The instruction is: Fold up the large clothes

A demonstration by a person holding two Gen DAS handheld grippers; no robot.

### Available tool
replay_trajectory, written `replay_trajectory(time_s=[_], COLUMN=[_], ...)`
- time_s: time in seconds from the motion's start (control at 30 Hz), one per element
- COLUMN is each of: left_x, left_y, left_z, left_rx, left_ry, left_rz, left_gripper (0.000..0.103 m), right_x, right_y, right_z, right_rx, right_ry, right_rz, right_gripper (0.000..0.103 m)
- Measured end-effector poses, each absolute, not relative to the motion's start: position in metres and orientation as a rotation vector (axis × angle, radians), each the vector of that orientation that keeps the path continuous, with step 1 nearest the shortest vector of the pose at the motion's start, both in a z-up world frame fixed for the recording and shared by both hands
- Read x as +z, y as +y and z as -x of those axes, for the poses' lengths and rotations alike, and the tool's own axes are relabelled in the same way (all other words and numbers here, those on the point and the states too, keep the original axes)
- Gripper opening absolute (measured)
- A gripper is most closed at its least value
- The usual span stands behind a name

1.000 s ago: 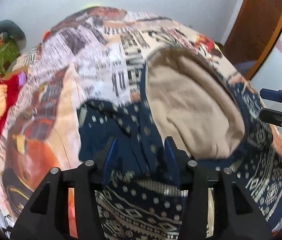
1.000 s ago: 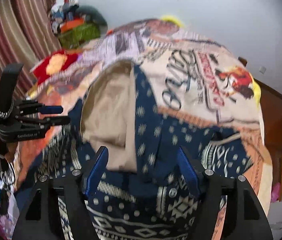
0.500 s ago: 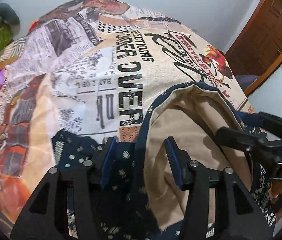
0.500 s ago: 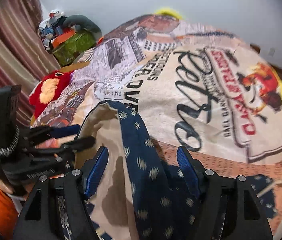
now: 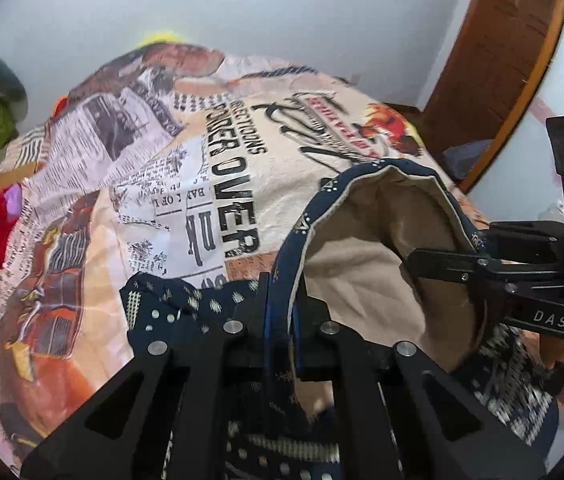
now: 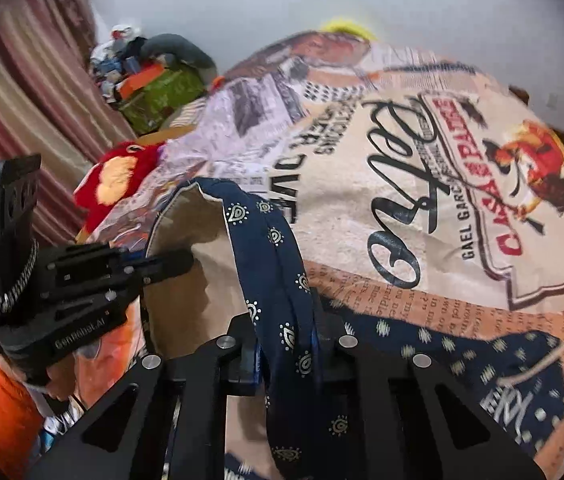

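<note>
A large navy patterned garment with a beige lining lies on the bed, its edge lifted into an arch. My left gripper is shut on the navy hem at the arch's left side. The right gripper reaches in from the right and pinches the same hem. In the right wrist view, the navy band runs between the fingers of my right gripper, whose jaws are closing on the cloth. The left gripper grips the beige-lined edge at left.
The printed bedspread covers the bed under the garment. A red plush toy lies at the bed's left side, with a pile of things and a striped curtain behind. A wooden door stands at right.
Both grippers moved forward over the garment to its beige-lined edge and closed on the navy hem. The edge now stands lifted off the bed.
</note>
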State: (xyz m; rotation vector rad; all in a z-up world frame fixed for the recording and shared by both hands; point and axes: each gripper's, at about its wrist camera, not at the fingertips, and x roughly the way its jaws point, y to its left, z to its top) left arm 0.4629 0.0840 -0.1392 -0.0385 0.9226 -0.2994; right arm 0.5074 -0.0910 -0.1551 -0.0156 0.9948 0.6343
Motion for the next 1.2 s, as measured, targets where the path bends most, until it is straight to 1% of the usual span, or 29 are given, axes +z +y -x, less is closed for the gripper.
replay_trajectory(time_s=[0.17,0.33,0.5,0.63,0.73,0.8,0.87,1.0,1.03,1.1,1.13,1.17,1.2], left_x=[-0.127,-0.132,-0.157,-0.183,-0.199,-0.208,-0.215,-0.216,-0.215,-0.209,-0.206,-0.202,-0.198], left_y=[0.084,0.087,0.092,0.094,0.098,0.102,0.107,0.118,0.120,0.128,0.131,0.135,0.141], left_z=[-0.417,-0.373,-0.336,-0.316,-0.304,-0.295,-0.288,-0.275,-0.272,-0.265,-0.262,-0.259,-0.254], left_rx=[-0.322,-0.321,-0.321,-0.309,-0.291,-0.272,-0.252,-0.217,-0.211,-0.194,-0.185,-0.172,-0.156], left_ry=[0.907,0.909,0.982,1.056,1.099,1.121,1.135,1.138,1.133,1.111,1.100,1.086,1.067], left_rz=[0.013,-0.009,0.003,0.002,0.007,0.014,0.026,0.038,0.039,0.052,0.058,0.065,0.074], left_gripper=[0.007,0.007,0.009,0.016,0.017,0.017,0.017,0.017,0.019,0.028,0.037,0.044,0.047], right_x=[-0.133,-0.135,-0.156,-0.173,-0.183,-0.187,-0.187,-0.181,-0.178,-0.173,-0.170,-0.167,-0.164], right_y=[-0.094,-0.095,-0.097,-0.098,-0.099,-0.102,-0.108,-0.117,-0.119,-0.123,-0.124,-0.126,-0.129], right_z=[-0.447,-0.395,-0.355,-0.338,-0.327,-0.321,-0.314,-0.304,-0.302,-0.298,-0.296,-0.293,-0.290], right_rx=[0.680,0.713,0.719,0.705,0.678,0.665,0.659,0.660,0.658,0.650,0.648,0.650,0.654], right_ry=[0.933,0.948,0.996,1.048,1.094,1.104,1.100,1.090,1.086,1.081,1.077,1.073,1.067], right_rz=[0.094,0.125,0.142,0.165,0.207,0.236,0.242,0.216,0.206,0.190,0.182,0.173,0.161], right_gripper=[0.015,0.015,0.015,0.015,0.017,0.020,0.030,0.037,0.039,0.042,0.046,0.052,0.055])
